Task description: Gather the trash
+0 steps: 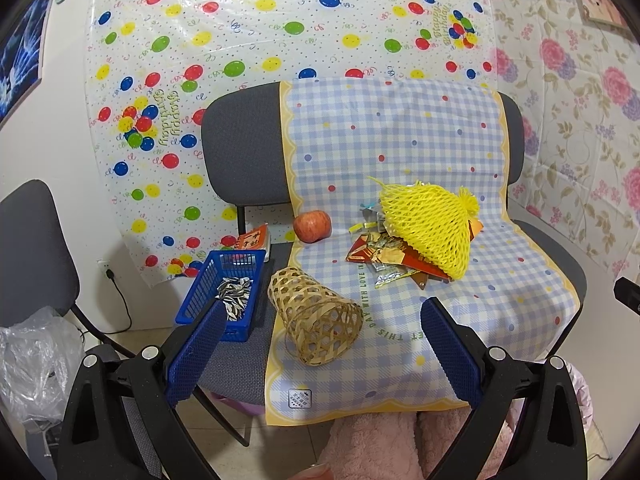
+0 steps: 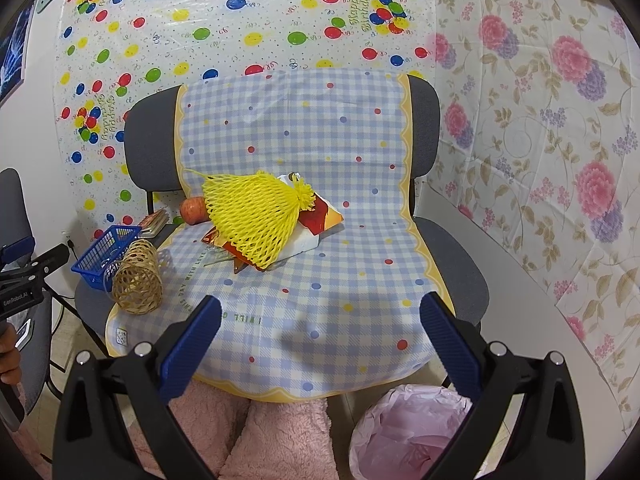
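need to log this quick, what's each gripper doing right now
left gripper: open, holding nothing, above the woven basket.
right gripper: open, holding nothing, over the checked cloth.

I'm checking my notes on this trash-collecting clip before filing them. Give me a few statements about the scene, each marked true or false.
1. The yellow foam net lies on top of the wrapper pile. True.
2. The woven bamboo basket stands upright. False: it lies on its side.
3. The blue basket holds sunflower seed shells. True.
4. The left gripper is shut on the apple. False: it is open and holds nothing.
5. The bin with the pink liner sits on the chair seat. False: it is on the floor.
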`<state>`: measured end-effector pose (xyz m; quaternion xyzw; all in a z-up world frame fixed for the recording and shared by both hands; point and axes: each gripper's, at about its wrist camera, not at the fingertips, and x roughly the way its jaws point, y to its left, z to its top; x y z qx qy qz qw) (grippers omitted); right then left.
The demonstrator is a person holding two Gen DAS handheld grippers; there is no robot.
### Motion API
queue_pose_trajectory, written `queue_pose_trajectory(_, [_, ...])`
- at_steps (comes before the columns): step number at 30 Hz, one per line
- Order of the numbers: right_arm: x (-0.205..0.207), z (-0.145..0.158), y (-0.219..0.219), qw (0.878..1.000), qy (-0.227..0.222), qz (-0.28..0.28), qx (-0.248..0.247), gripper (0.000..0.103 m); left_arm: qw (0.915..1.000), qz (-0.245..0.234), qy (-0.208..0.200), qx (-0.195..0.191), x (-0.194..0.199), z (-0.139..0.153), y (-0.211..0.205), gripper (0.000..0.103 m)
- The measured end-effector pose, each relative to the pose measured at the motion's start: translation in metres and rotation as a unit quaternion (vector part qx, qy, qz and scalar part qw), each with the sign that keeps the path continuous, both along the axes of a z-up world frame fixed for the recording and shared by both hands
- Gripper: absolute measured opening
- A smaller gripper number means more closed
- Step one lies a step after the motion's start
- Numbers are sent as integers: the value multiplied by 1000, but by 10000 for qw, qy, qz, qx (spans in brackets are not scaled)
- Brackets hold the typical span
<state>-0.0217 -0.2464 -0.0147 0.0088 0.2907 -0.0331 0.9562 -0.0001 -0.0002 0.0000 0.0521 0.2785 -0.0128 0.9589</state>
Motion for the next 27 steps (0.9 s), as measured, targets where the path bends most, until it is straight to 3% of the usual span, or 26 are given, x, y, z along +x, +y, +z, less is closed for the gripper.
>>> queue_pose_trajectory(27, [0, -6, 1, 10000, 39, 7, -11, 97, 10000, 14, 1, -2, 0, 1, 1, 96])
